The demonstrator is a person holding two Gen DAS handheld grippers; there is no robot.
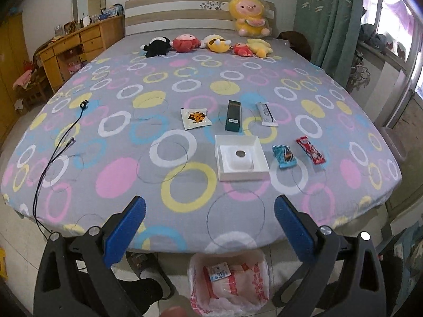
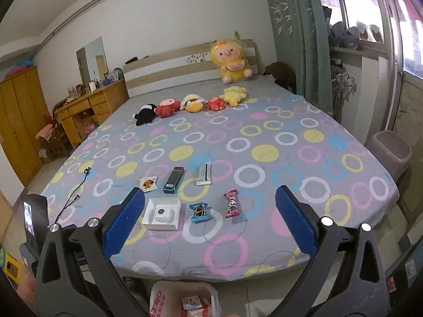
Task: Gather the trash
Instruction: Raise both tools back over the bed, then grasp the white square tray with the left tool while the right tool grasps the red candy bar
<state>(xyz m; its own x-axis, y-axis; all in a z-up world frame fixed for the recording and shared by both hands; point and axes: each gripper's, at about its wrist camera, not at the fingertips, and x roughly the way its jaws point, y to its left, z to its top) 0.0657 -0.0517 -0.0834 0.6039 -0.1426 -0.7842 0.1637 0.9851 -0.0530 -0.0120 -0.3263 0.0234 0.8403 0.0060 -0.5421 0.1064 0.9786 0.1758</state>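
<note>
So with both my left gripper [image 1: 210, 220] and right gripper [image 2: 210, 220] spread wide and empty above the bed's [image 1: 127, 142] near edge, I'd drop the right squarely over the red wrapper [image 2: 231, 204], probably candy, before closing, bin bag [image 1: 230, 282] waiting below.

Place: you are standing in a home bedroom.
Bed: a wide bed with a grey sheet printed in pastel rings [image 1: 185, 84] fills your view, backed by a beige-and-white striped headboard [image 1: 179, 13].
Toys: a row of small plush toys [image 1: 206, 45] lies near the headboard, with a large yellow plush doll [image 2: 231, 62] propped against it.
Furniture: a honey-coloured wooden dresser with drawers [image 1: 79, 45] (its top crowded with small items) stands beside a tall wooden wardrobe [image 2: 18, 121].
Window: green leaf-patterned curtains [image 2: 298, 39] hang beside a bright window.
</note>
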